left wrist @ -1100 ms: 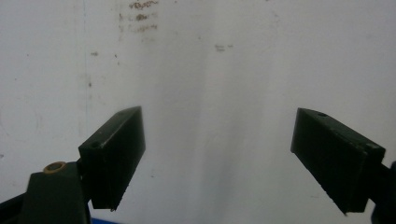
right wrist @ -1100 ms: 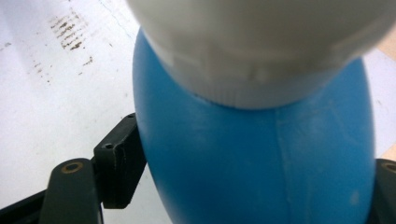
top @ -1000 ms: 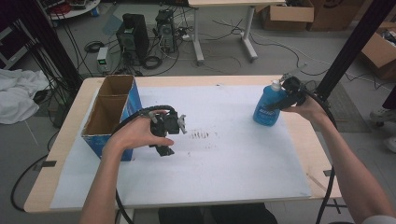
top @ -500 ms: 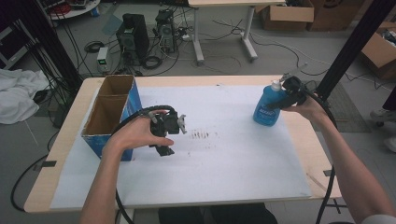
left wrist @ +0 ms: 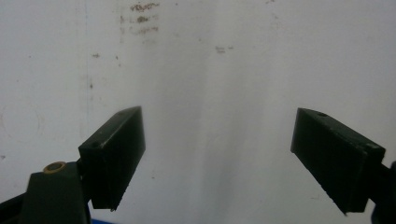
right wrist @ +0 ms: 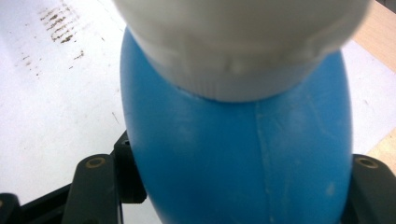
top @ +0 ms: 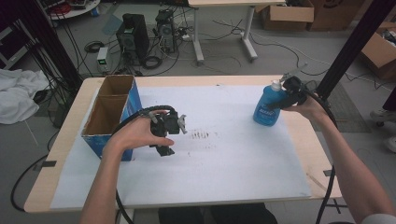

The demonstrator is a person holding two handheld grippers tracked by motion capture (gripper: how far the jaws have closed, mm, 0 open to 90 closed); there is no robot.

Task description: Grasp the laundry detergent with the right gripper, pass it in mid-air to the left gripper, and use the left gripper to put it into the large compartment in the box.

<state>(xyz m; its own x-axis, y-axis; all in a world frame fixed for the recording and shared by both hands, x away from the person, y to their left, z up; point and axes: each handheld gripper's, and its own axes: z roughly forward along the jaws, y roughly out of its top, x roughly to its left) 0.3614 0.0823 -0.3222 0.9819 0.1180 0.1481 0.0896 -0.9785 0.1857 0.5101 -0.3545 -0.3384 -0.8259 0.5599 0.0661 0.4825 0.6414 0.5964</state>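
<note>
Blue bottle (top: 268, 108) is stood upright near the far right corner of the white paper sheet (top: 243, 158) that covers the wooden table (top: 74, 121); its white cap (right wrist: 243, 42) is seen large and close at the top of the right gripper view, with the blue body (right wrist: 238, 158) below it. Right gripper (top: 286, 93) is held level against the bottle's upper part from the right side; its jaws have just been closing with the bottle between them, and in the right gripper view the blue body is seen to span the gap from one jaw mount to the other, though the pads themselves are hidden behind it, so a firm press on the plastic cannot be told for certain. Left gripper (left wrist: 217, 158) is held over the middle of the sheet, just beside the blue-sided cardboard box (top: 109, 114), which is open at the top and divided into two compartments; its jaws are spread wide apart over bare paper, with nothing held between them. Faint brown smudges (top: 201, 135) are marked on the sheet near the left gripper; the two grippers are kept well apart.
</note>
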